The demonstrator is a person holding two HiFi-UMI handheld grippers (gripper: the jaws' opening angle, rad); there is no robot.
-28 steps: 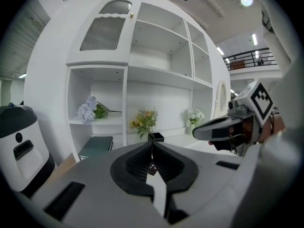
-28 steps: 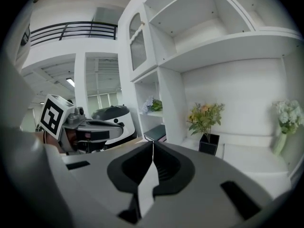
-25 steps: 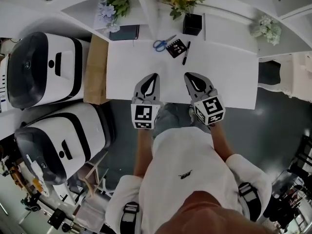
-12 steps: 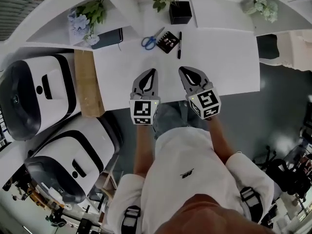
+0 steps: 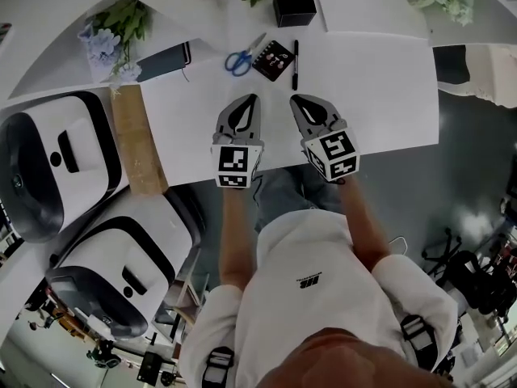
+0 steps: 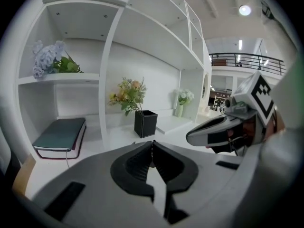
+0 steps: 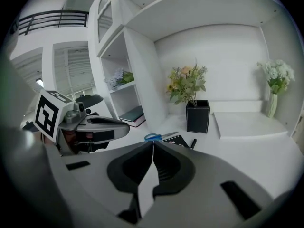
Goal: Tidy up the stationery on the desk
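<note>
Jaws: my left gripper and right gripper each have their tips pressed together, gripping nothing, above the desk's near edge. Best approach, I judge: part the right jaws before reaching, then close across an item's narrow width. At the far edge lie one black holder, one notepad, one pair of scissors and one pen.

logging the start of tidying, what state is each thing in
left gripper, shut, empty
right gripper, shut, empty
scissors, shut, flat on desk
pen, lying flat on desk
black pot, upright, holding flowers
book, closed, lying flat
</note>
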